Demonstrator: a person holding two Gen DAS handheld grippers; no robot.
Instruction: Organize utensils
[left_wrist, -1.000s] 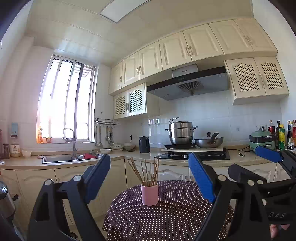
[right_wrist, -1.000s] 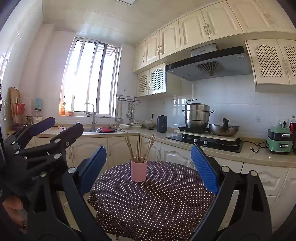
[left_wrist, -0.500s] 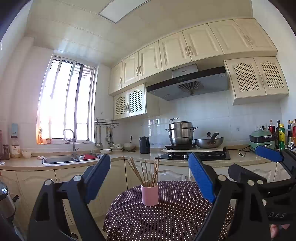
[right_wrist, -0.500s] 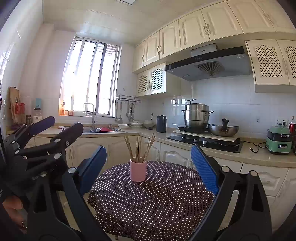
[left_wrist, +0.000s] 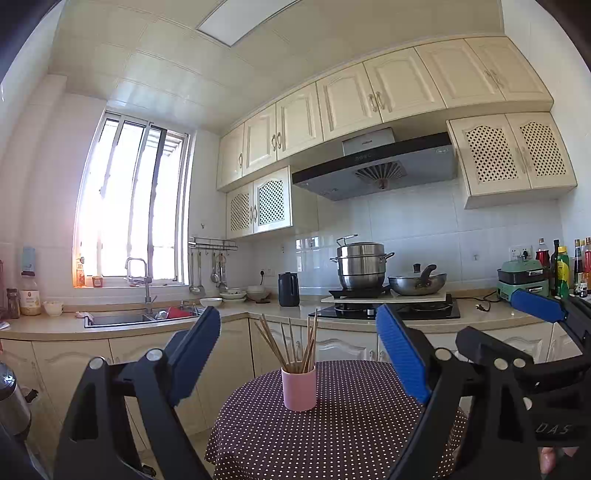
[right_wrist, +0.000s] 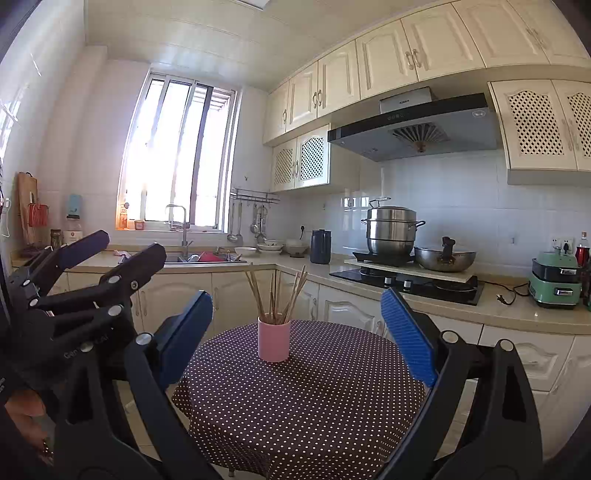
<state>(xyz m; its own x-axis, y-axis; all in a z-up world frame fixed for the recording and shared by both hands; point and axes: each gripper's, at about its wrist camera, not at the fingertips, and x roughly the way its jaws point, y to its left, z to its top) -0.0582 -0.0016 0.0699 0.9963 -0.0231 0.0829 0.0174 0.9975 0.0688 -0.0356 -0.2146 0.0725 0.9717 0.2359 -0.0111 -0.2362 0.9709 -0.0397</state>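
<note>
A pink cup (left_wrist: 299, 387) (right_wrist: 273, 339) holding several wooden chopsticks (left_wrist: 291, 345) (right_wrist: 275, 293) stands upright on a round table with a dark polka-dot cloth (left_wrist: 332, 424) (right_wrist: 295, 398). My left gripper (left_wrist: 299, 354) is open, well short of the cup, with nothing between its blue pads. My right gripper (right_wrist: 297, 334) is likewise open and empty, held level before the table. Each wrist view shows the other gripper at its edge: the right one (left_wrist: 539, 306) at the far right, the left one (right_wrist: 110, 251) at the far left.
An L-shaped kitchen counter (right_wrist: 424, 306) runs behind the table, with a sink (left_wrist: 118, 319), a black kettle (left_wrist: 288, 290), a stove with a steel pot (right_wrist: 391, 229) and a wok (right_wrist: 445, 258), and a green appliance (right_wrist: 554, 280). Bottles (left_wrist: 561, 269) stand at the right end.
</note>
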